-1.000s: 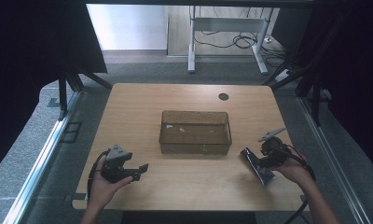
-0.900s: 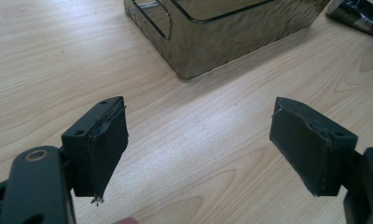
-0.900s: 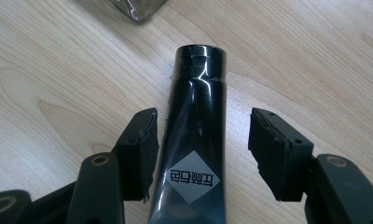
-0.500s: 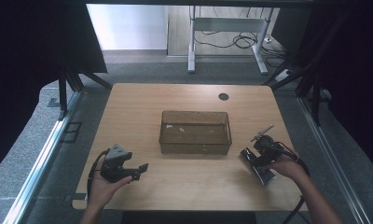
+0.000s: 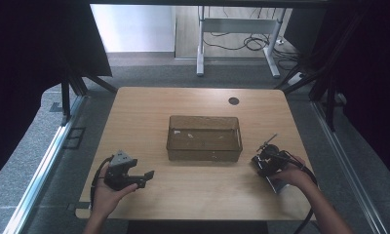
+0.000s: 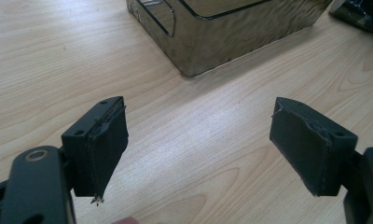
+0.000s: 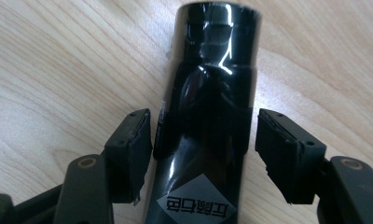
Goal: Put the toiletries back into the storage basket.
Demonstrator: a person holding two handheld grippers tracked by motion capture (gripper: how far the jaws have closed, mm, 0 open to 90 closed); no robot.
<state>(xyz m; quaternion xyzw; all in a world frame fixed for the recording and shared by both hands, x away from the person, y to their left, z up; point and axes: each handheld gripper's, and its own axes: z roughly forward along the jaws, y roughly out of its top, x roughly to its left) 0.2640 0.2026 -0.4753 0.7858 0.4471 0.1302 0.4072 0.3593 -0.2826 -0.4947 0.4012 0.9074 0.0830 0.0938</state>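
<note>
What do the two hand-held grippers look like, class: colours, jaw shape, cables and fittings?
Both are black. The left gripper carries a grey three-cornered plate on top and trails a black cable. Its two jaws end in blocky dark pads with frayed edges, on arms with round rivets. The right gripper has matching pads and a black cable. Both forearms are bare, with no sleeves.

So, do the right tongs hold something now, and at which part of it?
Not yet. The right tongs stand open around the middle of a glossy black cylindrical bottle lying on the wooden table, with gaps on both sides.
</note>
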